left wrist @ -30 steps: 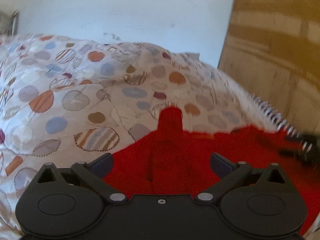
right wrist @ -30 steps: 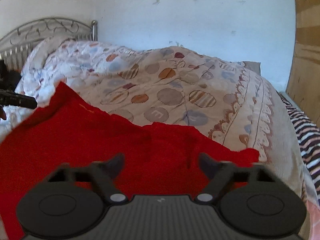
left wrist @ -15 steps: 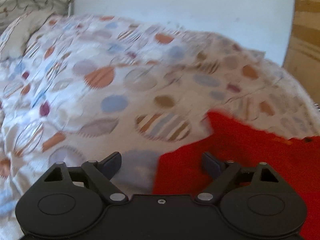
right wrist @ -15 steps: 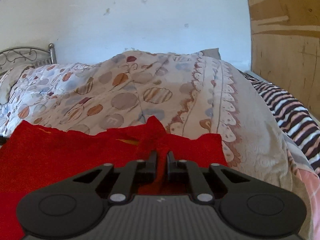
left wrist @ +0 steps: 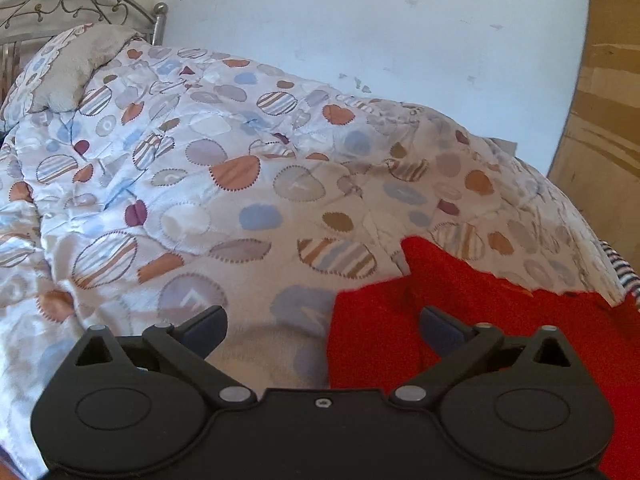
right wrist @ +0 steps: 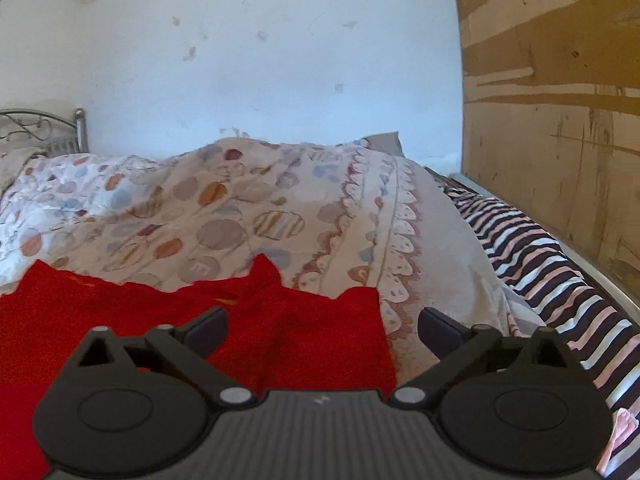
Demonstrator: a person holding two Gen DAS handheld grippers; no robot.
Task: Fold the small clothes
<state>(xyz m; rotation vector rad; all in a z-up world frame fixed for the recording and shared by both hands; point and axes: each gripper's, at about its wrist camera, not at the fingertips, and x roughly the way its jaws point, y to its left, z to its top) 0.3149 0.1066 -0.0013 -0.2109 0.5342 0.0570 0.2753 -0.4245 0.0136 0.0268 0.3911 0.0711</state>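
A red knitted garment (left wrist: 500,320) lies spread on the patterned quilt (left wrist: 240,184). In the left wrist view its left edge runs between the jaws, with a small corner sticking up at the far edge. My left gripper (left wrist: 322,326) is open and empty above that edge. In the right wrist view the garment (right wrist: 120,320) fills the lower left, and its right edge lies between the jaws. My right gripper (right wrist: 322,326) is open and empty just above the cloth.
The quilt (right wrist: 280,208) covers the bed. A striped blanket (right wrist: 552,280) lies along the right side next to a wooden board (right wrist: 560,120). A metal headboard (left wrist: 72,4) and a pillow (left wrist: 76,68) are at the far left, against a white wall (right wrist: 260,60).
My right gripper was shut on the red garment half a second ago and has opened, letting it go. My left gripper has shifted left, to the garment's left edge, still open.
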